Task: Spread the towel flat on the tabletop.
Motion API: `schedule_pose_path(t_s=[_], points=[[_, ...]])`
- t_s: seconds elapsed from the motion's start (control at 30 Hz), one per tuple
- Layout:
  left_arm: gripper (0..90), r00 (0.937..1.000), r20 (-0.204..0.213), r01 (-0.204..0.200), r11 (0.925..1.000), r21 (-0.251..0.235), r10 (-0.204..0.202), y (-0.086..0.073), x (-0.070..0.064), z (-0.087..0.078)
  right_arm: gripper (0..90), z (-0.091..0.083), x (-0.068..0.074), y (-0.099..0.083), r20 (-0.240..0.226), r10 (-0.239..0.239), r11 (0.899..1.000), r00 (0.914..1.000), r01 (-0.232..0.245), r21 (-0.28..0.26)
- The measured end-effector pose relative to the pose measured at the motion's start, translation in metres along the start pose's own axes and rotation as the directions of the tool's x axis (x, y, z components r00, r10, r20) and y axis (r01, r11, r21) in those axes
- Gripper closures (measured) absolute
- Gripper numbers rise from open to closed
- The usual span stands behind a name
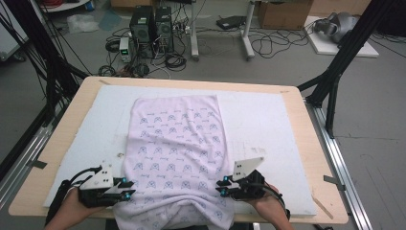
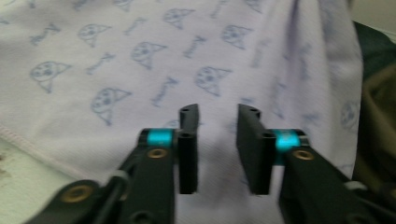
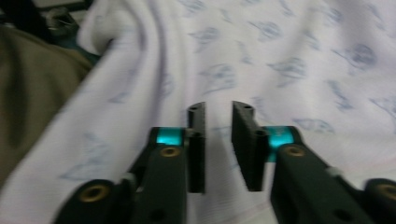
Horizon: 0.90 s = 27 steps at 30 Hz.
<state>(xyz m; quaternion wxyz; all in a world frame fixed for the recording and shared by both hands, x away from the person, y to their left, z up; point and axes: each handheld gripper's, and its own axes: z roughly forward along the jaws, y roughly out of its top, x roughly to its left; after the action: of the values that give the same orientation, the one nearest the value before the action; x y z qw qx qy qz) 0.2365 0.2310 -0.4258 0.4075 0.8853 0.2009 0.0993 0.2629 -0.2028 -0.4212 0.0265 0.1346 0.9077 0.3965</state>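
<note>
A pale lilac cloth (image 1: 177,153) printed with small blue figures lies lengthwise on the white foam mat (image 1: 268,124), its near end hanging over the table's front edge. My left gripper (image 1: 128,189) hovers at the cloth's near left edge, jaws parted with bare cloth (image 2: 140,60) behind the gap; the left gripper (image 2: 217,112) holds nothing. My right gripper (image 1: 221,186) is at the near right edge, pointing inward. The right gripper (image 3: 218,108) has its jaws slightly apart above the cloth (image 3: 280,60), with nothing between them.
The mat sits on a light wooden table (image 1: 316,163). Black frame legs (image 1: 335,76) stand at both far corners. Computer towers (image 1: 151,26) and cables lie on the floor behind. A person's olive garment (image 3: 32,84) shows below the table's front edge.
</note>
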Motion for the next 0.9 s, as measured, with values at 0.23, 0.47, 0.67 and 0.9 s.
schedule_pose_path(t_s=[0.23,0.47,0.67,0.9], points=[[72.1,0.9982,0.041,-0.046,0.9977,0.05,0.044,0.004,-0.003,0.026,76.4,0.022,-0.009,-0.002,0.011,-0.006,0.997,0.9999,0.005,0.073],[89.7,0.9968,0.061,-0.054,0.9971,0.054,0.051,-0.011,-0.016,0.0,88.9,0.008,0.011,-0.014,-0.08,-0.016,0.999,0.9966,0.019,0.042],[67.1,0.9999,-0.013,-0.005,0.9993,0.038,0.006,-0.019,-0.009,-0.01,71.6,-0.002,0.003,-0.011,-0.043,0.03,1.0,0.9986,-0.031,-0.006],[70.9,1.0,0.001,-0.007,0.9993,0.036,0.007,-0.007,-0.004,0.015,65.1,0.013,-0.01,-0.01,0.0,0.028,0.997,0.9996,-0.028,0.075]])
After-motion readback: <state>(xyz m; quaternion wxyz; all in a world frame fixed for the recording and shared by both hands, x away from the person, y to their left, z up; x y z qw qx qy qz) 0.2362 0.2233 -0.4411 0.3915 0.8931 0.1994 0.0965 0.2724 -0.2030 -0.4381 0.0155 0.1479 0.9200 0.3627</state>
